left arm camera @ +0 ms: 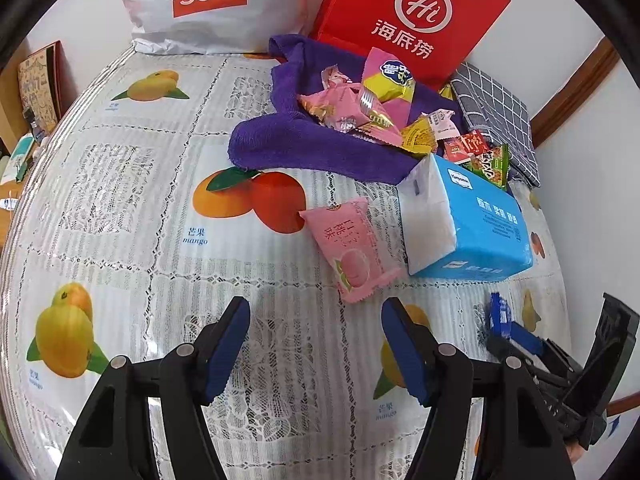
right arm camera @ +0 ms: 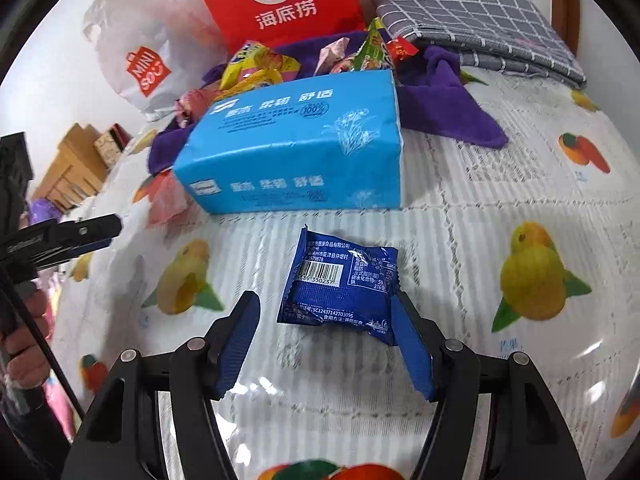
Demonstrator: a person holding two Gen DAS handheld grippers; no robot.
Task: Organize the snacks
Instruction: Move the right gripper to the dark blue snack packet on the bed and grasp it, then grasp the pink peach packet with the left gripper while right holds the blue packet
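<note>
snacks are still mostly in one heap: we see a pile of wrapped snacks [left arm camera: 372,108] on a purple towel [left arm camera: 280,144] in the upper middle of the left wrist view, pink, yellow, red and green wrappers all jumbled. behind it a red paper bag [left arm camera: 408,12] with a "hi" logo leans at the top of the frame, and a white miniso bag [left arm camera: 208,0] sits to its left. a grey checked cloth [left arm camera: 496,116] lies folded at the upper right.

just below the towel there's a blue tissue pack [left arm camera: 476,220], and touching its left side a pink peach-flavour snack packet [left arm camera: 352,248] lies flat on the fruit-print tablecloth [left arm camera: 160,208].

our left gripper [left arm camera: 316,344] at the bottom of that frame has its tongs spread with nothing between them, only tablecloth underneath.

in the right wrist view the right gripper [right arm camera: 326,334] is at the bottom centre with its tongs spread too. a blue snack packet [right arm camera: 340,284] lies barcode side up on the cloth between them; its right edge looks like it touches the right finger [right arm camera: 412,344], while the left finger stands clear of it. the packet sits just below the tissue pack, apart from it. the left gripper pokes in at the left edge of this frame.
</note>
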